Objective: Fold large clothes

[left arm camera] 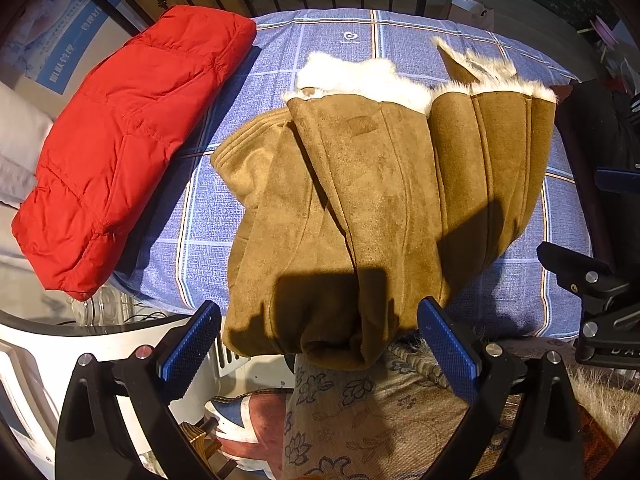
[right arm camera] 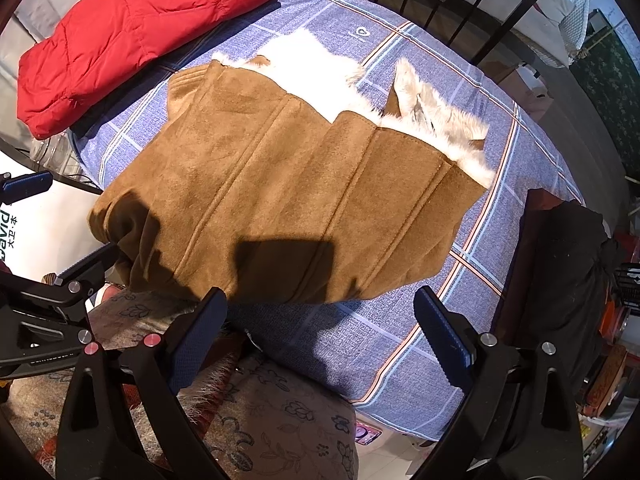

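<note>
Readable text: little, mostly partial.

Right wrist view: white board/box [right arm camera: 48, 224] at left edge, dark green print, Latin letters cut off by frame edge, reads approx. "avid", w/ small Chinese chars "大卫·本" beside it. Left wrist view: blue-and-white poster [left arm camera: 60, 36] top left has white Chinese chars, too blurred to read. Blue plaid sheet [left arm camera: 280, 52] carries a small white heart-shaped logo [left arm camera: 351, 36] w/ tiny lettering under it, illegible; same logo in right view [right arm camera: 361, 32]. Black clamp piece [left arm camera: 612, 350] at right edge: embossed letters, only fragments, can't read.
</note>
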`<action>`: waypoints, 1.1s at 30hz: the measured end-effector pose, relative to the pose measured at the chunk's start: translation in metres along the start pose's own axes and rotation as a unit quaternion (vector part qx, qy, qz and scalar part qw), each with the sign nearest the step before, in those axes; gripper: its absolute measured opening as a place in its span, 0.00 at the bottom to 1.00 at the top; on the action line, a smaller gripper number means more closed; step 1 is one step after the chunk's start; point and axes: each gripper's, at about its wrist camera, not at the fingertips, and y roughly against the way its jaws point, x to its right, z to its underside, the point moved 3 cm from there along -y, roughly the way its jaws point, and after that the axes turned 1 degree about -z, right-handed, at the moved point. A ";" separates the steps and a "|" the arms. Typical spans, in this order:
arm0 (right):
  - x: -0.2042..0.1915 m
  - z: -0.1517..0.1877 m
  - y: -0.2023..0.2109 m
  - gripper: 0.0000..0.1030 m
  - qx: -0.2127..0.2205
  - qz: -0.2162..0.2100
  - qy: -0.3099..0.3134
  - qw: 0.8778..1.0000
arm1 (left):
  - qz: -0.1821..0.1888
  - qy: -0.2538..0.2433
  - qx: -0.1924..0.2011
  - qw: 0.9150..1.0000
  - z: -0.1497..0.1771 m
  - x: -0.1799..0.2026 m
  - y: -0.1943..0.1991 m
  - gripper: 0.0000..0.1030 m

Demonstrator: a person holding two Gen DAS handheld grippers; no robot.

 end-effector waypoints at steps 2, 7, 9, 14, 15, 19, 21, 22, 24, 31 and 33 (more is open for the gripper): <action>0.000 0.000 0.000 0.91 0.000 0.000 0.000 1.000 | 0.000 0.000 0.000 1.000 -0.001 0.000 0.000 0.94; 0.001 -0.002 -0.002 0.91 -0.003 -0.001 0.002 1.000 | -0.001 -0.001 -0.003 1.000 -0.003 0.001 -0.001 0.94; 0.001 -0.002 -0.002 0.91 -0.004 -0.001 0.003 1.000 | 0.000 0.000 -0.003 1.000 -0.003 0.000 -0.002 0.94; 0.000 -0.003 -0.003 0.91 -0.005 -0.001 0.005 1.000 | 0.000 -0.001 -0.004 1.000 -0.004 0.001 -0.002 0.94; 0.001 -0.003 -0.003 0.91 -0.006 -0.001 0.005 1.000 | 0.000 -0.001 -0.004 1.000 -0.004 0.001 -0.003 0.94; 0.000 -0.004 -0.004 0.91 -0.007 0.000 0.007 1.000 | -0.001 0.000 -0.004 1.000 -0.002 0.001 -0.003 0.94; 0.000 -0.004 -0.004 0.91 -0.007 0.000 0.008 1.000 | -0.001 -0.001 -0.004 1.000 -0.002 0.001 -0.003 0.94; 0.000 -0.004 -0.004 0.91 -0.007 0.000 0.008 1.000 | -0.001 -0.001 -0.004 1.000 -0.002 0.001 -0.003 0.94; 0.000 -0.004 -0.005 0.91 -0.008 -0.001 0.008 1.000 | -0.001 -0.001 -0.004 1.000 -0.002 0.001 -0.003 0.94; 0.002 -0.005 -0.007 0.91 -0.010 -0.002 0.007 1.000 | 0.001 -0.003 -0.006 1.000 0.000 0.002 -0.005 0.94; 0.002 -0.005 -0.007 0.91 -0.011 -0.002 0.007 1.000 | 0.002 -0.004 -0.008 1.000 0.000 0.002 -0.006 0.94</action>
